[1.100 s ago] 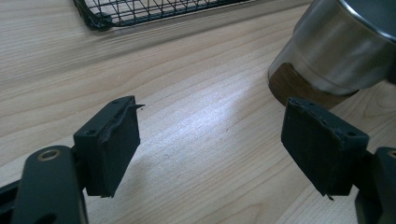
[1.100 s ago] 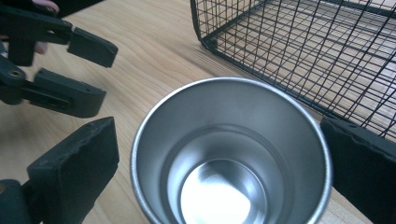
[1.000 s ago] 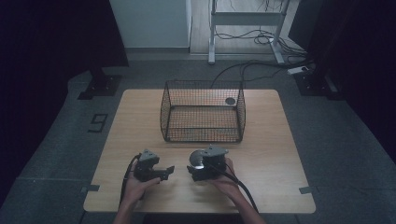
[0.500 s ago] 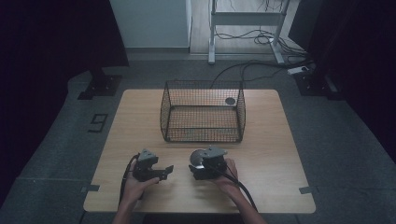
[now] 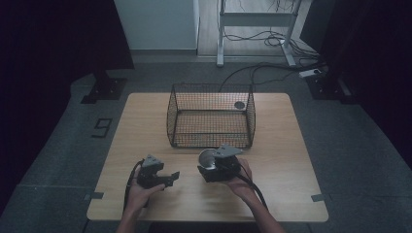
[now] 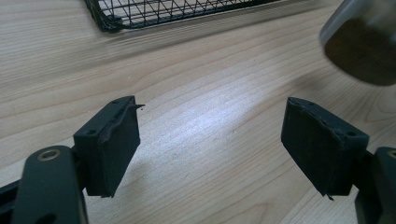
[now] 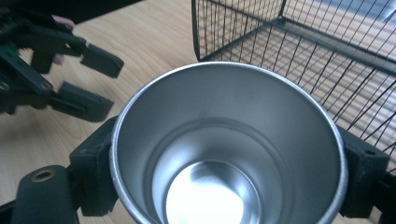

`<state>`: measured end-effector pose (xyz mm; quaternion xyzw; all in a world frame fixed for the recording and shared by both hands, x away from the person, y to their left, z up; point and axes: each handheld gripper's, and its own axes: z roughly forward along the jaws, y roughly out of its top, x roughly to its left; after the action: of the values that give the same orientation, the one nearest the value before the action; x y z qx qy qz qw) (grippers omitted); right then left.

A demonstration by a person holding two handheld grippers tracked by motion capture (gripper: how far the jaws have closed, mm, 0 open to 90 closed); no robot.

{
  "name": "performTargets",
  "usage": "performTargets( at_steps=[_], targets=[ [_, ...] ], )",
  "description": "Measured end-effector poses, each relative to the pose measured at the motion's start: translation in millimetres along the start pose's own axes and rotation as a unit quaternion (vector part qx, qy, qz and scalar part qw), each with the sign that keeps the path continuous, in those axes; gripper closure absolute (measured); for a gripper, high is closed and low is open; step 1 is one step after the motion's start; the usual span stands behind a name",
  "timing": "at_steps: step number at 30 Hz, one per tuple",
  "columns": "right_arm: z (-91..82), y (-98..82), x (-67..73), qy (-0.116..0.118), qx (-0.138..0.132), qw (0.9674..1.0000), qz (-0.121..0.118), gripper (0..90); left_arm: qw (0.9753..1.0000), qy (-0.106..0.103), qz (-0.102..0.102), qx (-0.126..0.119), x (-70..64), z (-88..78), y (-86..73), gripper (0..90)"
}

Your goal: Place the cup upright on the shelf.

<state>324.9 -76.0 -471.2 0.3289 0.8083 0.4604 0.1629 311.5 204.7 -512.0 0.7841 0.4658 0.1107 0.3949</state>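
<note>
My right gripper grasps a metal cup, its two black jaws pressed against opposite sides of the cup's wall just under the rim. The jaws have just been closing, and the cup sits between them. In the right gripper view the cup opens toward the camera, so I look straight down its shiny inside to the bright round bottom. From above, the cup is at the near middle of the desk, just in front of the wire basket and a little apart from its front wall. In the left gripper view the cup's dark underside hangs blurred at the upper right, clear of the wood.

My left gripper is released: its jaws stand wide apart with bare desk between them and nothing in their grasp. It rests low over the near left part of the desk, pointing toward the cup, and the two grippers are near each other but apart. In the right gripper view the left gripper shows at the upper left, beside the basket's corner. The basket stands upright at the desk's far middle, with a small dark round thing at its back right corner
</note>
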Motion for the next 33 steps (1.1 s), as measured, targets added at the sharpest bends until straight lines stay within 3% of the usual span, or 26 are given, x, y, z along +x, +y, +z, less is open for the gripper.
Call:
performTargets(
  at_steps=[6, 15, 33],
  targets=[
    [-9.1, 16.5, -2.9, 0.016, -0.009, 0.9998, 0.003, 14.6, 1.0000, 0.001, -0.003, -0.002, 1.3, -1.0, -0.2, 19.8],
    [-12.7, 35.9, -6.3, 0.013, -0.009, 0.9998, -0.016, 14.7, 1.0000, 0.002, -0.007, -0.003, 4.3, -1.9, -0.8, 19.8],
    [-25.4, 71.2, -32.6, 0.016, -0.030, 0.9994, 0.002, 14.7, 0.9999, 0.004, -0.009, -0.003, 5.6, -2.4, -1.3, 19.8]
  ],
)
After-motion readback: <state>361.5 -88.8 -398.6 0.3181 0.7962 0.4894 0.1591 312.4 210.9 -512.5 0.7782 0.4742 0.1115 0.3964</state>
